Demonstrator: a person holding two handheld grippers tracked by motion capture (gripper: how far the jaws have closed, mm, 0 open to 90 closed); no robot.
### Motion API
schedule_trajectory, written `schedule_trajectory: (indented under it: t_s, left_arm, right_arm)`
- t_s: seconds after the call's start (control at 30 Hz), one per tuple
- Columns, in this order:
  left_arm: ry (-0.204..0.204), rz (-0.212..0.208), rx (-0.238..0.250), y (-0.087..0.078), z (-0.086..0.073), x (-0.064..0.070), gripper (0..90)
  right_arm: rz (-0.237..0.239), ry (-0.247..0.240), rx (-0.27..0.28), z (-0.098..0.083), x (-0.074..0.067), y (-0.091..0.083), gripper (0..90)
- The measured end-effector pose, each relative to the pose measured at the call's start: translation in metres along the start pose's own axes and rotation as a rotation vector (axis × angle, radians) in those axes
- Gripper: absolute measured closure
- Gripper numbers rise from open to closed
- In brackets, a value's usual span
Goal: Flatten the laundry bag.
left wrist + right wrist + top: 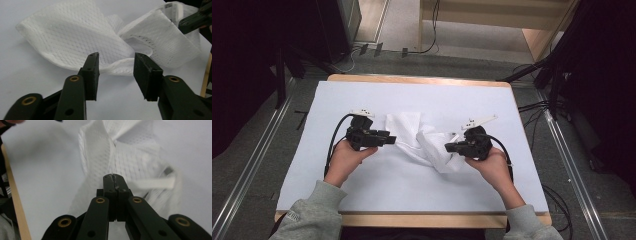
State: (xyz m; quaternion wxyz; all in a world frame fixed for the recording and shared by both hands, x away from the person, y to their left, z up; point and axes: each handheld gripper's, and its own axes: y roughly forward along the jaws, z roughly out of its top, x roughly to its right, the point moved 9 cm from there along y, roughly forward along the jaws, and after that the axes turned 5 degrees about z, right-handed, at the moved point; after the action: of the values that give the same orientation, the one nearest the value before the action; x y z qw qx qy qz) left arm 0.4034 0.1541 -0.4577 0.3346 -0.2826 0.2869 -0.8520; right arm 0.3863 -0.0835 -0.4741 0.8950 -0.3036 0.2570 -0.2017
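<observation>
Cloth (422,140) — white mesh, crumpled mid-table (492,190). Left gripper (116,72) jaws apart, empty, just short of its edge; right gripper (115,178) pinches a fold. Next, probably — left regrasps to spread it.

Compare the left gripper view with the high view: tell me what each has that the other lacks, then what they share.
Left gripper view alone: the net weave of the white mesh cloth, and the left gripper up close, jaws apart with a fold of the cloth's edge just beyond them, not pinched.

High view alone: both hands and grey sleeves, the wooden table edge, the floor with cables, and the right gripper against the cloth's right end.

Both: the cloth lying crumpled on the white sheet, and both grippers.
</observation>
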Motion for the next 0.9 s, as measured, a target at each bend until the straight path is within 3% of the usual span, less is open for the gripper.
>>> schedule_trajectory:
  t_s: [0.3, 0.43, 0.47, 0.53, 0.7, 0.9]
  left_arm:
    - [0.024, -0.043, -0.005, 0.015, 0.008, 0.012, 47.3]
    - [0.039, -0.064, -0.021, 0.022, 0.01, 0.019, 46.7]
    - [0.043, -0.065, -0.021, 0.024, 0.012, 0.02, 46.2]
    - [0.053, -0.074, -0.024, 0.026, 0.013, 0.024, 46.1]
    - [0.057, -0.087, -0.025, 0.032, 0.018, 0.029, 43.5]
    - [0.076, -0.089, 0.001, 0.036, 0.024, 0.034, 38.1]
  right_arm:
    - [-0.023, 0.069, -0.029, -0.032, 0.013, 0.008, 90.0]
    - [-0.037, 0.065, -0.003, -0.032, 0.008, 0.006, 90.0]
    - [-0.026, 0.059, 0.027, -0.028, 0.001, 0.003, 90.0]
    - [-0.019, 0.06, 0.026, -0.028, -0.003, 0.004, 90.0]
    - [0.018, 0.061, 0.007, -0.039, -0.025, 0.018, 90.0]
    - [0.024, 0.053, -0.043, -0.048, -0.03, 0.04, 90.0]
